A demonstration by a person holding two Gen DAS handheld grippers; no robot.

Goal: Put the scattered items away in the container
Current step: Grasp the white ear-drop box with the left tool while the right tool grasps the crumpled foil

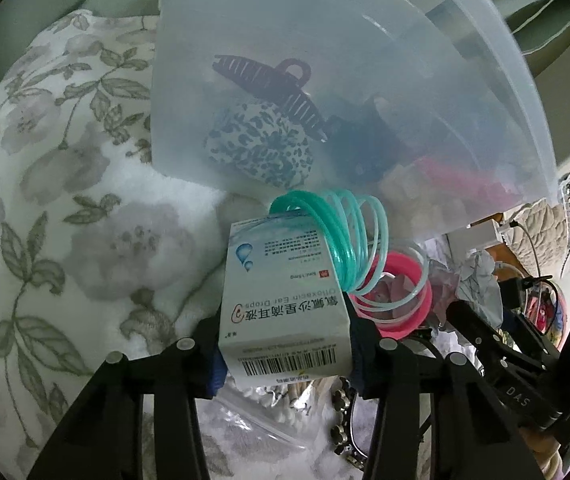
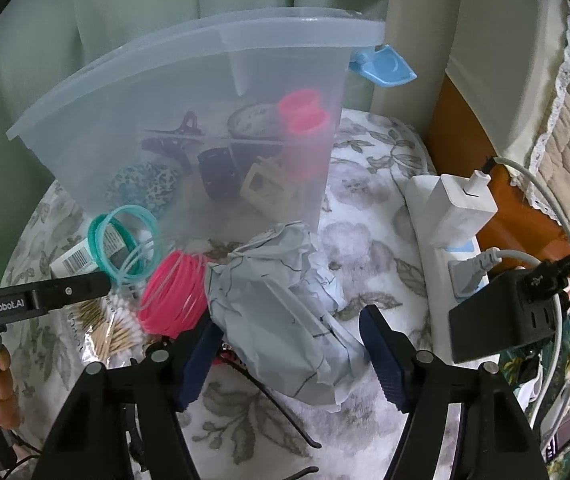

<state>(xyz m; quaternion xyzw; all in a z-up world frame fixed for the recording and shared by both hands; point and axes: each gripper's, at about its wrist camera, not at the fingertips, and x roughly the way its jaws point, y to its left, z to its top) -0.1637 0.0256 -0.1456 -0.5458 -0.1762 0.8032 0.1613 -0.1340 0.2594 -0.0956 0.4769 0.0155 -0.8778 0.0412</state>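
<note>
1. The left gripper [image 1: 285, 354] clamps the ear-drops box [image 1: 285, 312], just before the container [image 1: 365, 92], ready for lifting.
2. The right gripper [image 2: 291, 354] stands wide around crumpled paper [image 2: 281, 300], beside the container, unpressed.

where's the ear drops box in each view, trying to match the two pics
Left wrist: the ear drops box fills the lower centre, between the left gripper fingers, barcode end nearest the camera.
Right wrist: only its barcode end shows at left, behind the teal rings.
Shared landmark: the teal spiral rings looped over the box.
</note>
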